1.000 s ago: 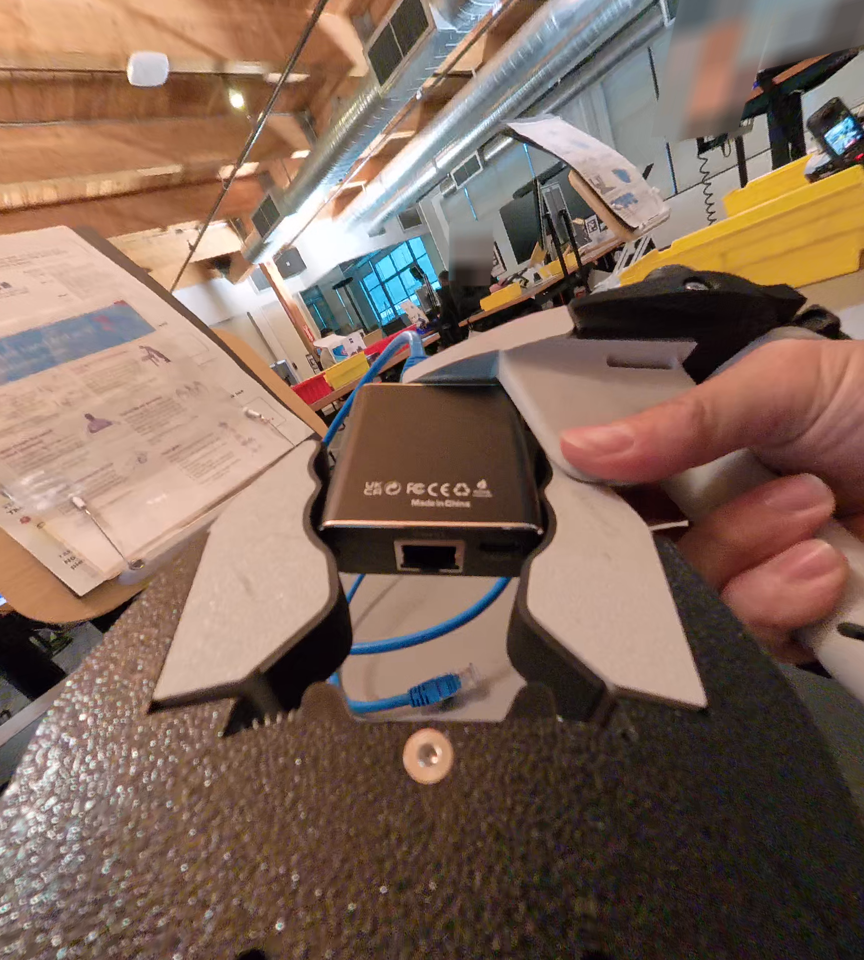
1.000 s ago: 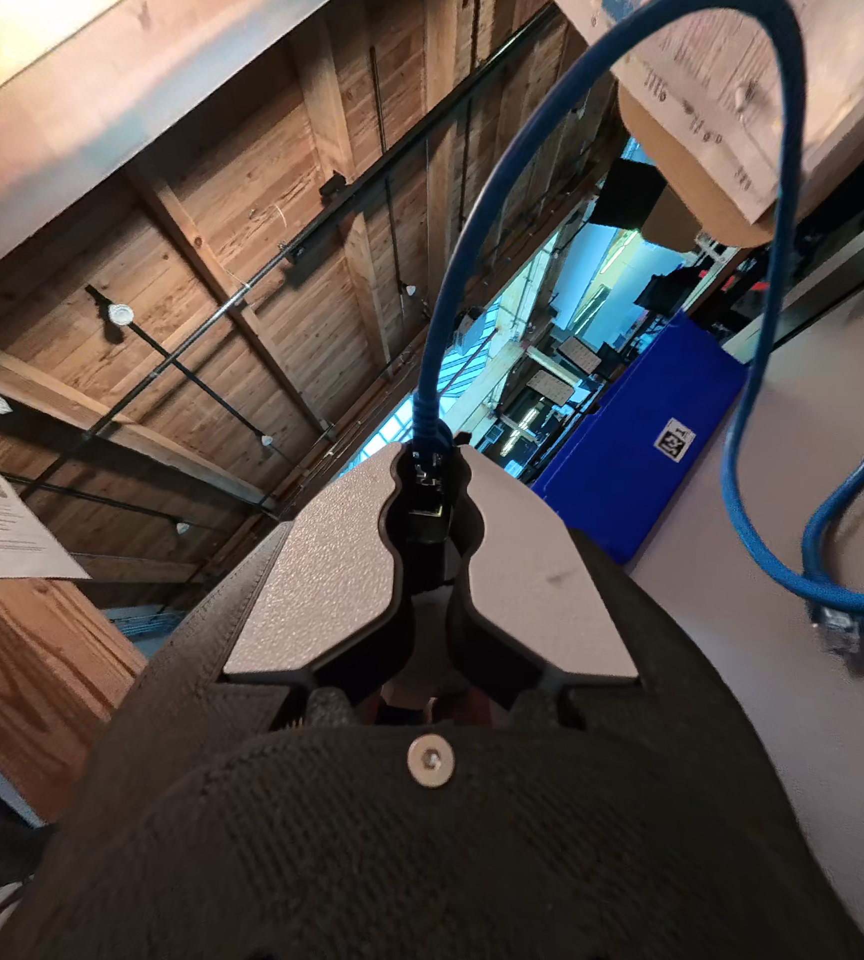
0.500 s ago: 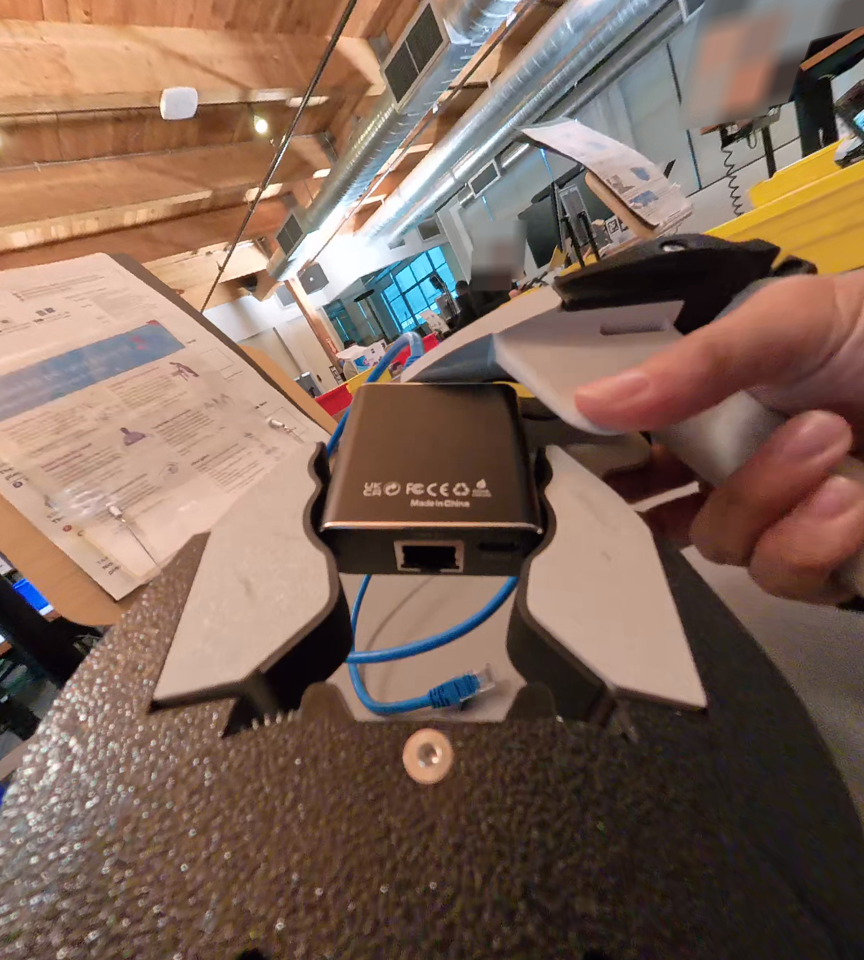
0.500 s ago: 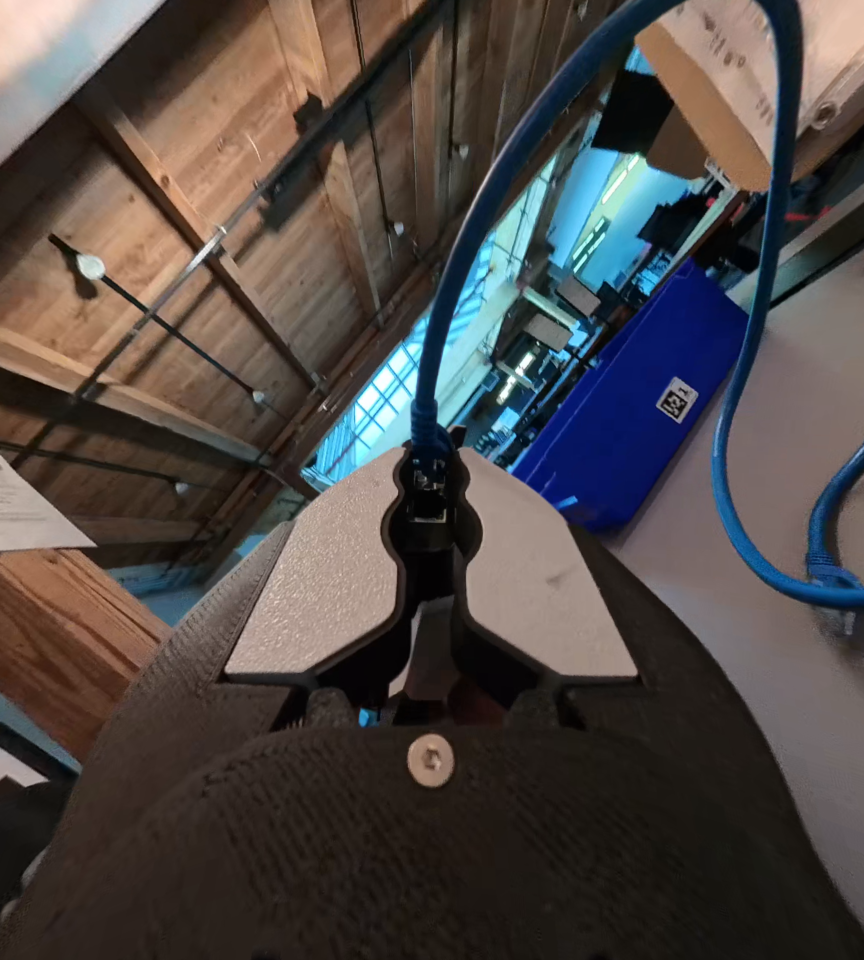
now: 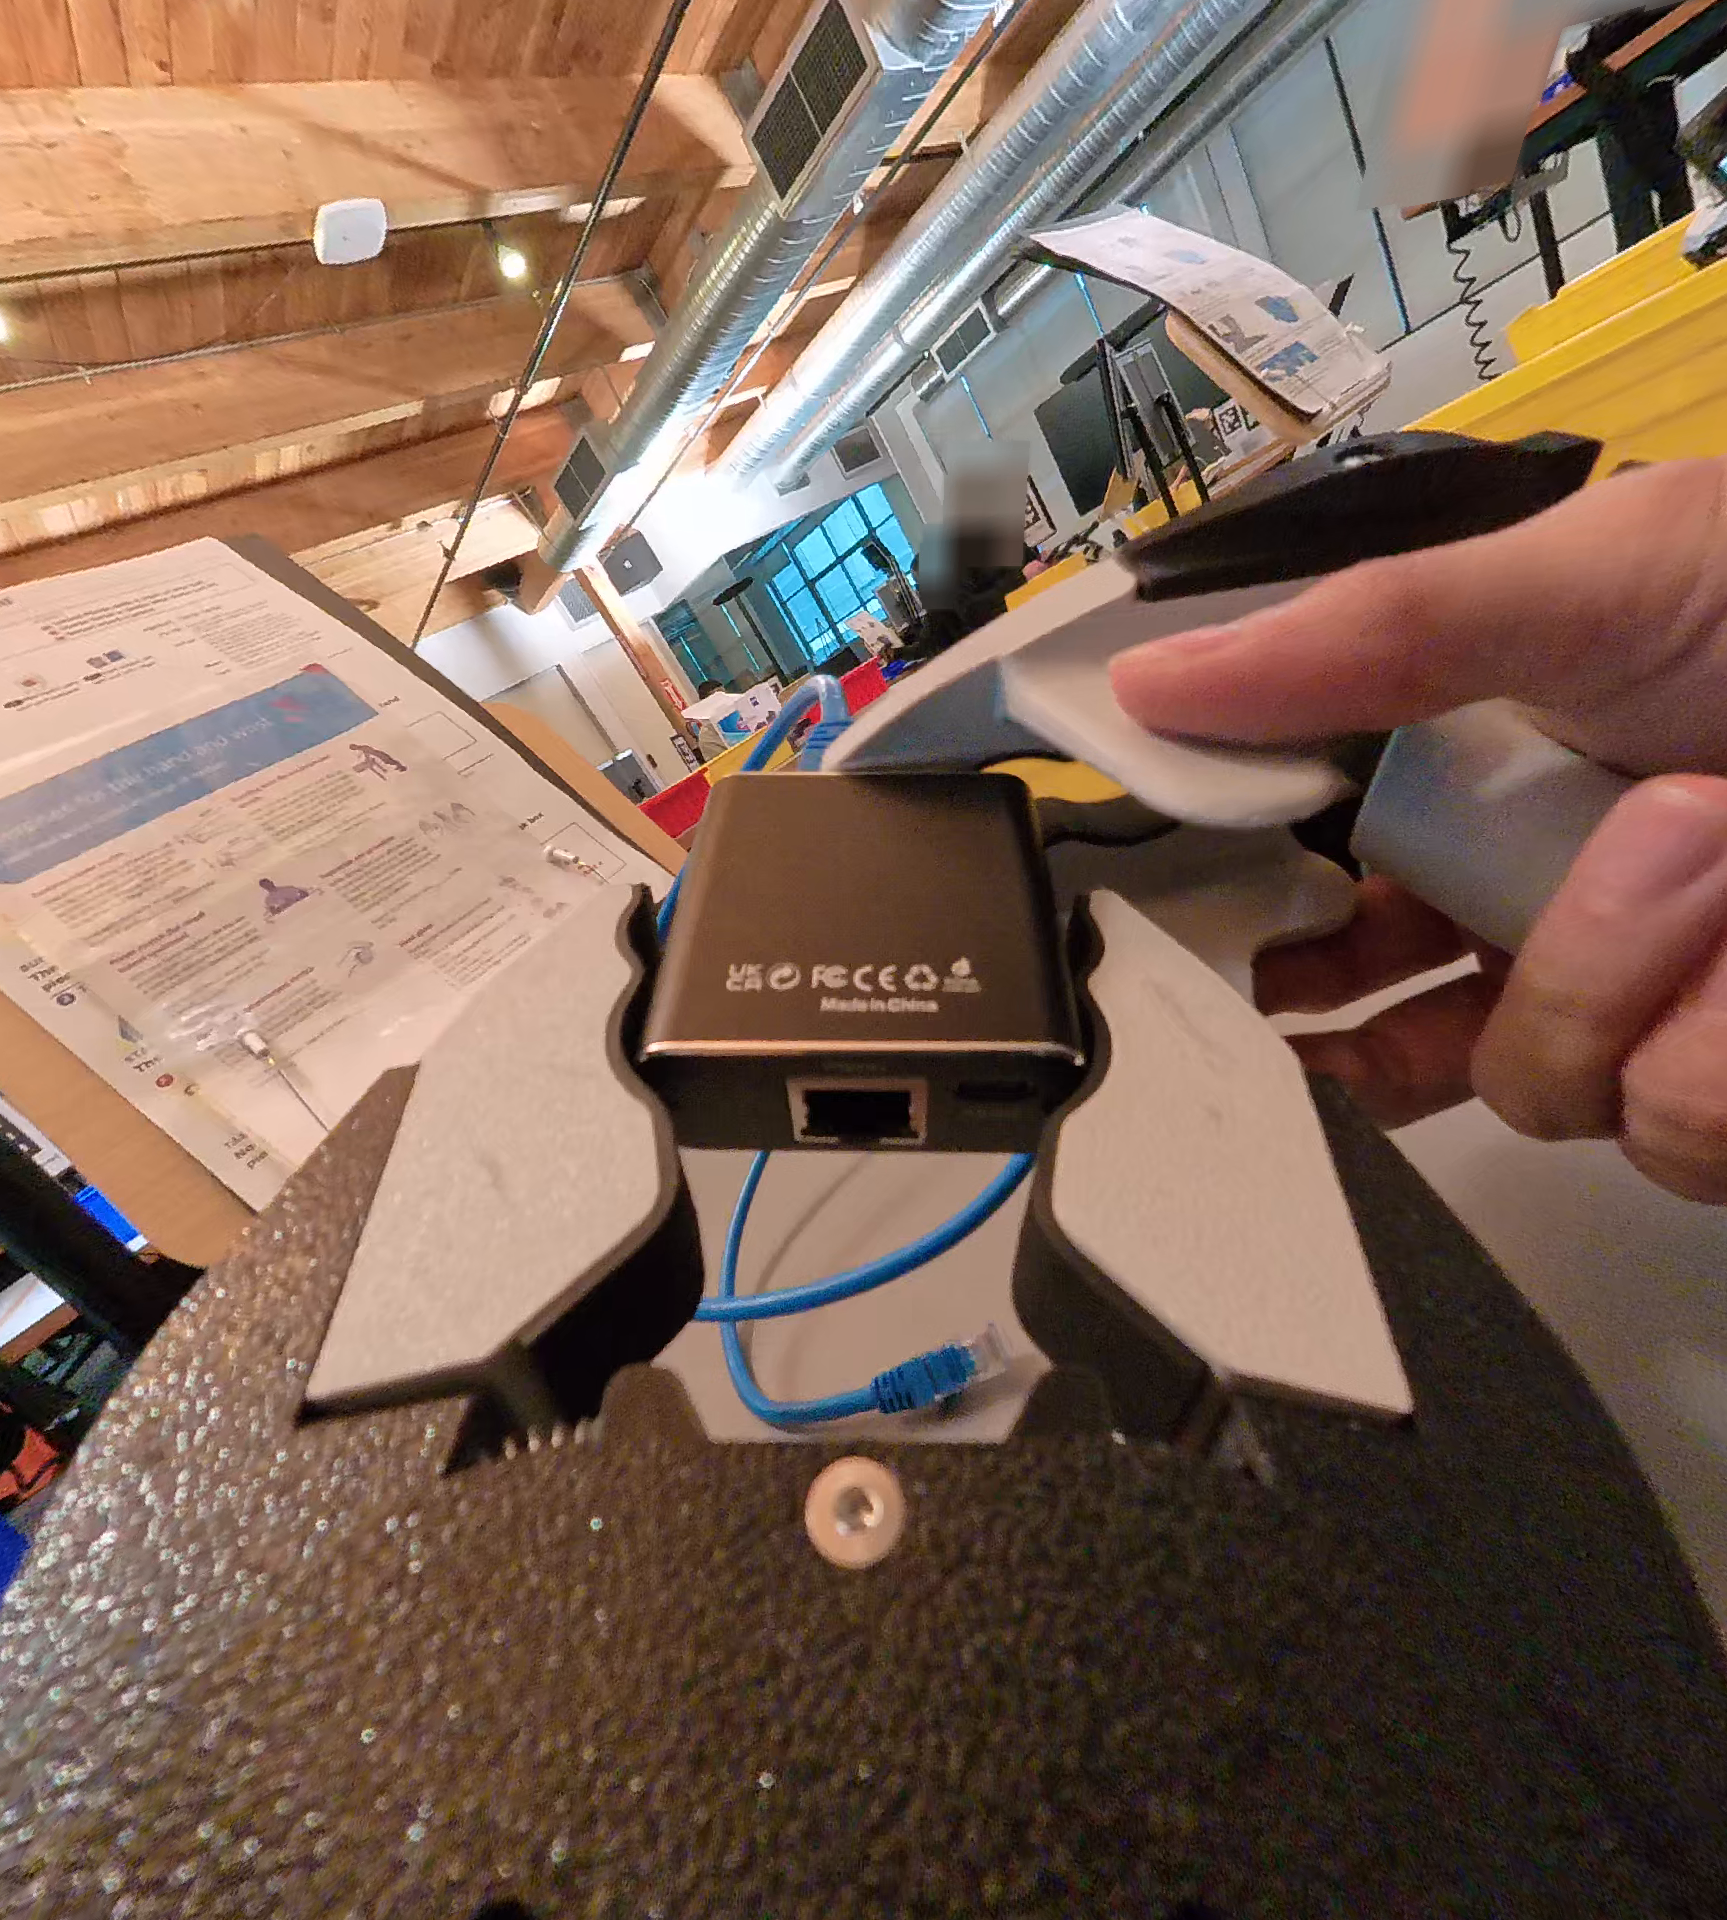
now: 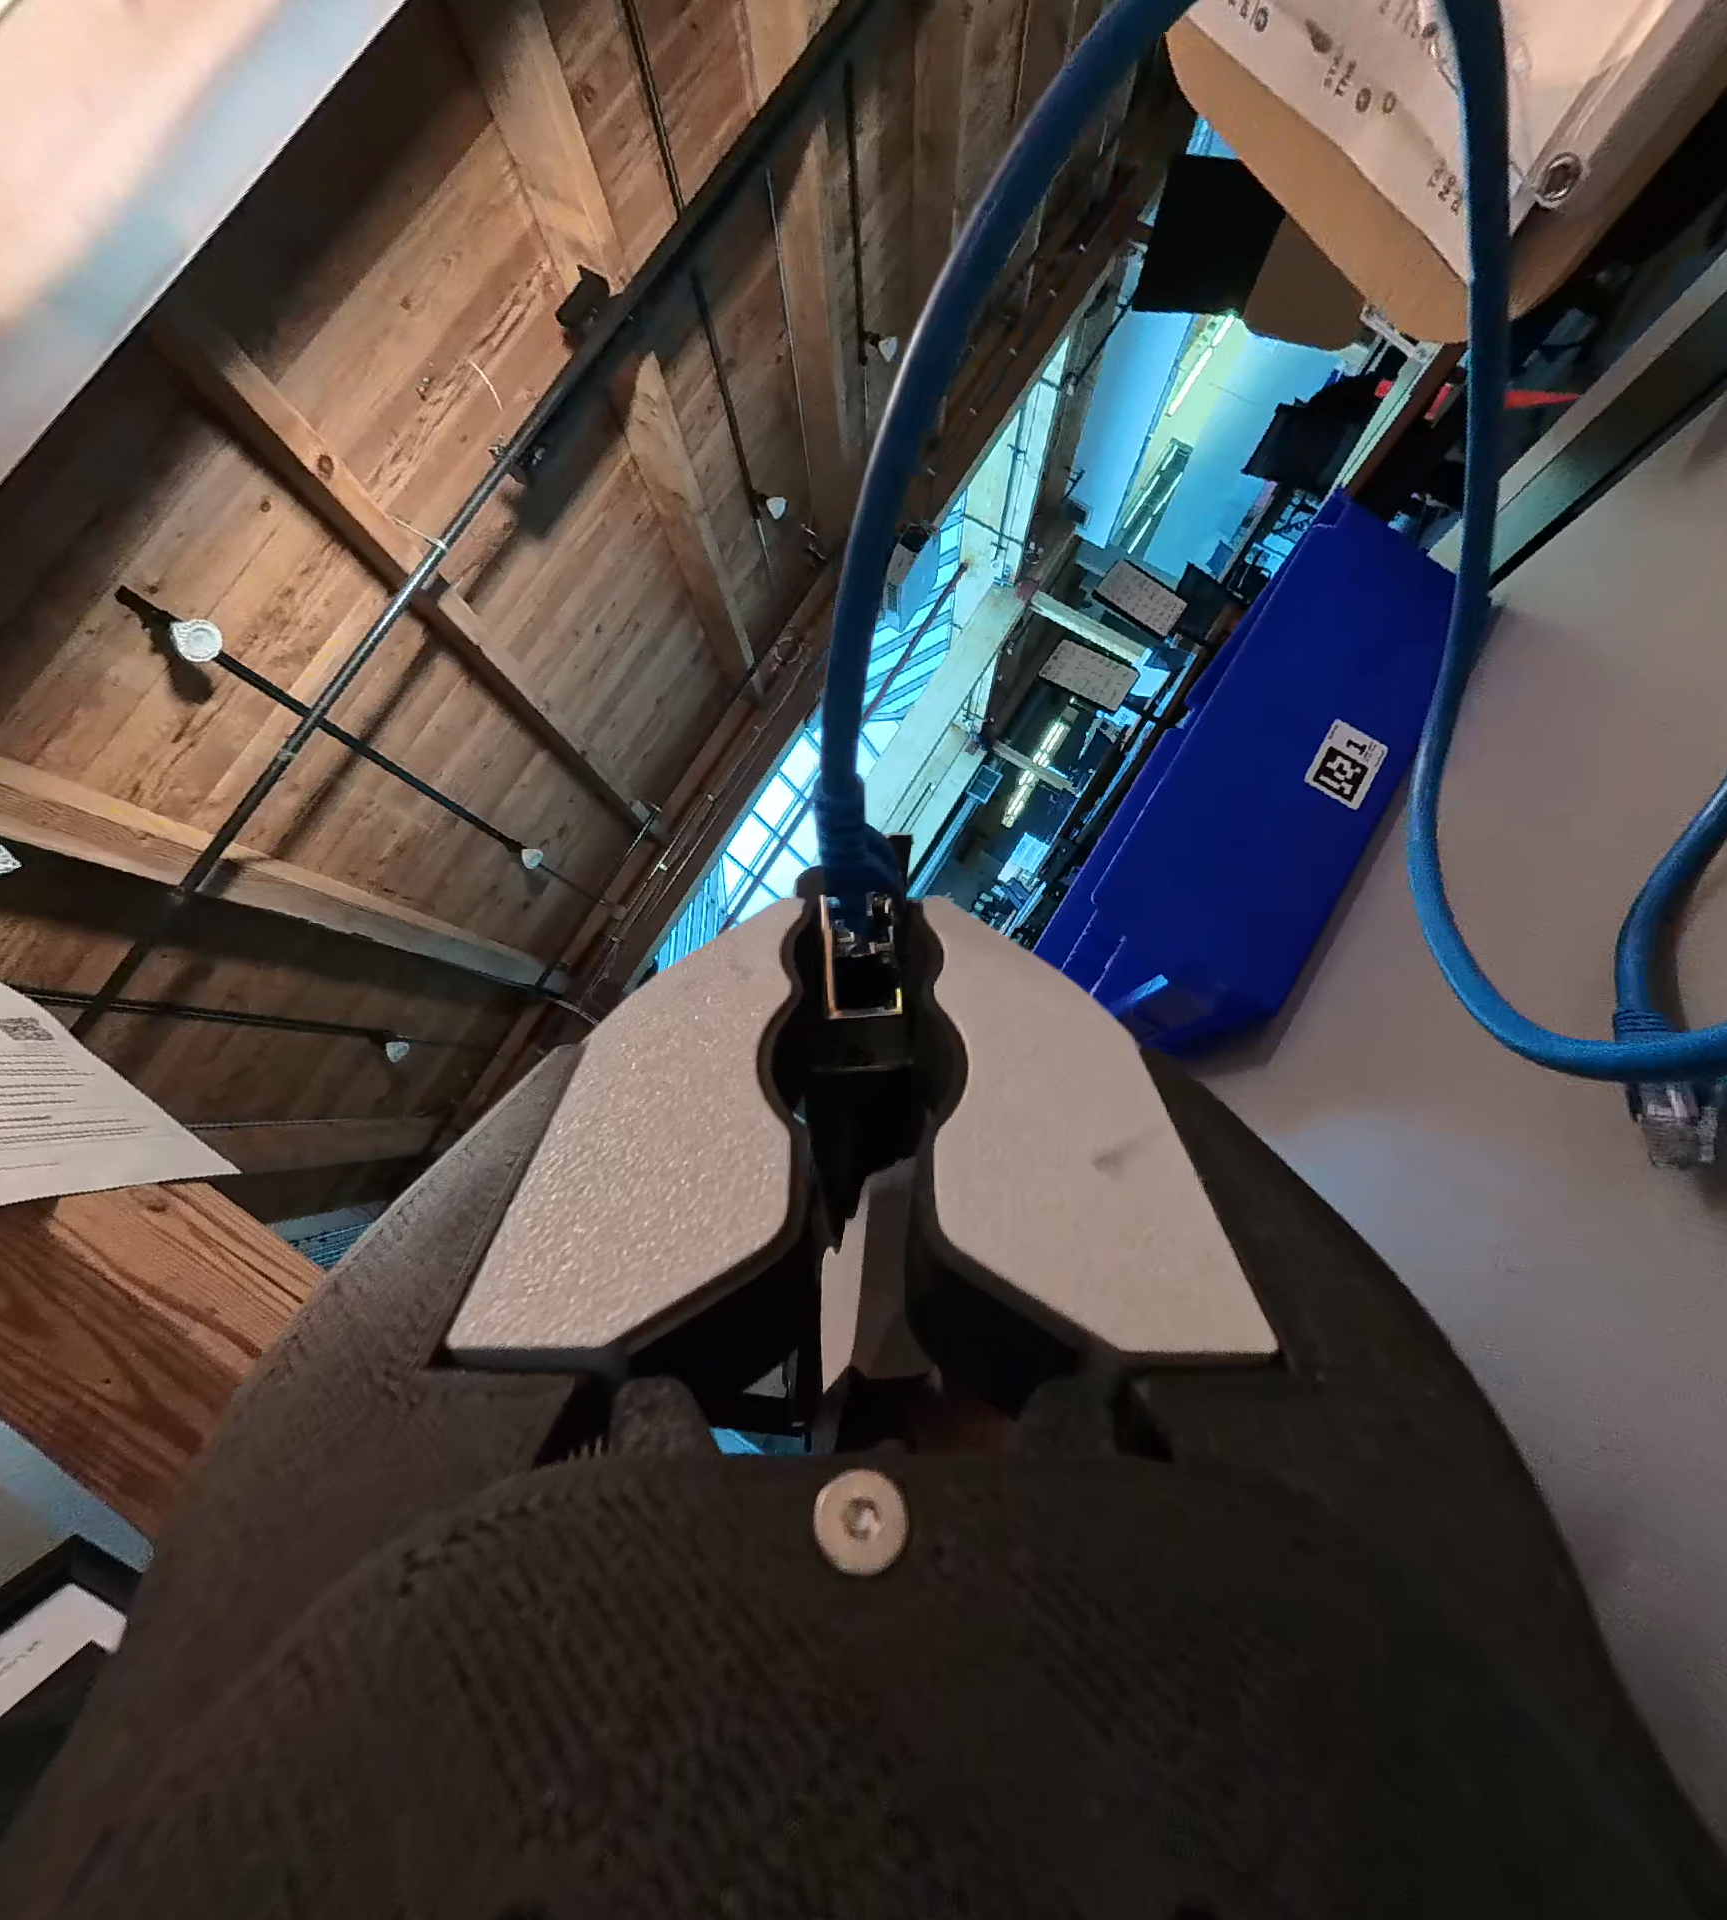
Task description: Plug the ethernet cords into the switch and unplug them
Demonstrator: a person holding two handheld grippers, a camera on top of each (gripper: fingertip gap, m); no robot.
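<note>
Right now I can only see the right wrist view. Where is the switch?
Observer: The black switch is clamped in the left gripper.
Operator: Is the hole facing that camera full?
Observer: No, that port is empty.
Operator: Where's my gripper, then?
Observer: In the left wrist view, the right gripper reaches over the switch's far end, where the blue cord shows.
Operator: Who's holding it?
Observer: A hand, with its thumb resting on the gripper's upper finger.
</note>
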